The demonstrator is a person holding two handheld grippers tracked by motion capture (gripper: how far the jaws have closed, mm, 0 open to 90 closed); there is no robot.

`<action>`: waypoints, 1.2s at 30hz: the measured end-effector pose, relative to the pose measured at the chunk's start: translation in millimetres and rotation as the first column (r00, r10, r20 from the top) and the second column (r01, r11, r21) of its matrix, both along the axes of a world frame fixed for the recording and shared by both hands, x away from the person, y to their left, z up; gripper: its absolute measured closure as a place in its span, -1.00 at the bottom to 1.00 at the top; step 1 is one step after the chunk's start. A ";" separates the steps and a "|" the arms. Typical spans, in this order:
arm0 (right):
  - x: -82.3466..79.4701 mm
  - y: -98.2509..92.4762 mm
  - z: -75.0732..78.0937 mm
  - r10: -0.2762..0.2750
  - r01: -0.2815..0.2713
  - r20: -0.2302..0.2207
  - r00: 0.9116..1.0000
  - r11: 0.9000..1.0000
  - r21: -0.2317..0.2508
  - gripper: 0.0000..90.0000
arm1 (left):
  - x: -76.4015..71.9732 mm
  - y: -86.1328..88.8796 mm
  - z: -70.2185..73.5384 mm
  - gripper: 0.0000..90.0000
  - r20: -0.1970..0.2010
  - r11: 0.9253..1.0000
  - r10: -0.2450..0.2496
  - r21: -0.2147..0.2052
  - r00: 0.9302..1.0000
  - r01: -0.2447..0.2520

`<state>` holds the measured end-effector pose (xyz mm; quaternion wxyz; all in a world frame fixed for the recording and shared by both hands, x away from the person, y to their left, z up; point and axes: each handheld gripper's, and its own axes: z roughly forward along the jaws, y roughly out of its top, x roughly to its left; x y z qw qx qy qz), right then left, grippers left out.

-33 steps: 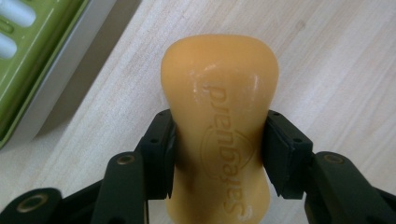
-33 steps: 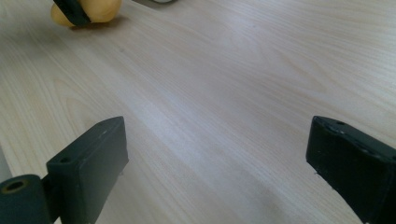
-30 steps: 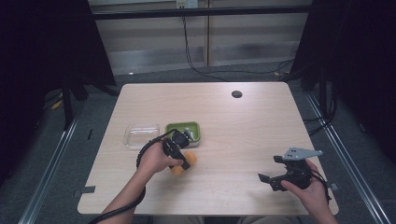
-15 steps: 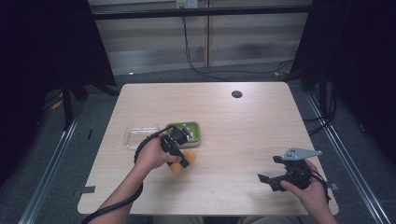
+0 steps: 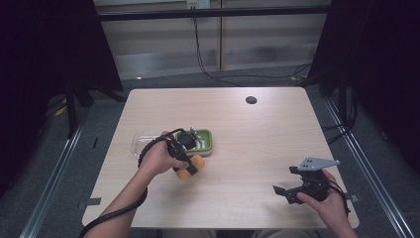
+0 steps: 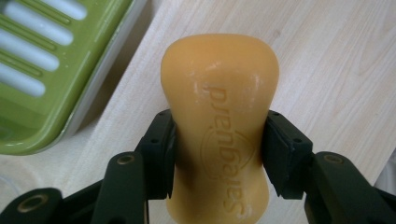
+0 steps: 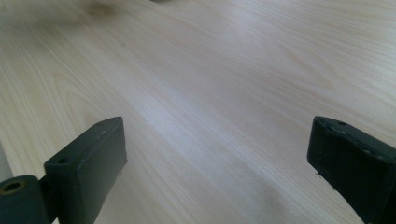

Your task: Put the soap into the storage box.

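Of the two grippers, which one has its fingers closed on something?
The left gripper: its fingers press both sides of the orange waisted soap bar, next to the green slotted soap dish. The right gripper stands open over bare wooden table.

A pale wooden bench [image 5: 257, 148] with rounded corners stands on a grey floor [image 5: 99, 163]. Near its far edge sits a small dark round grommet [image 5: 251, 99]. A clear shallow tray [image 5: 138, 144] lies left of the middle of the bench. Behind the bench, black cables [image 5: 208, 59] hang down a light panelled wall [image 5: 163, 44] and trail across the floor. Dark curtains [image 5: 44, 59] flank both sides.
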<state>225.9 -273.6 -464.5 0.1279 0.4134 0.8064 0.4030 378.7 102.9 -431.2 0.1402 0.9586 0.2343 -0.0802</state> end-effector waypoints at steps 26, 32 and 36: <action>0.6 -0.5 -1.0 0.000 0.000 -0.005 1.000 1.000 0.001 -0.90 | 10.7 2.2 18.4 0.11 0.019 1.000 -0.022 0.015 1.000 0.021; 1.5 -0.2 -2.6 0.001 -0.001 -0.009 1.000 1.000 -0.001 -0.91 | 13.2 -1.0 25.3 0.11 0.027 1.000 -0.022 0.017 0.999 0.022; 1.4 -0.6 -2.1 0.001 -0.001 -0.007 1.000 1.000 0.000 -0.91 | 16.3 -2.5 30.2 0.11 0.033 0.999 -0.041 0.028 0.999 0.040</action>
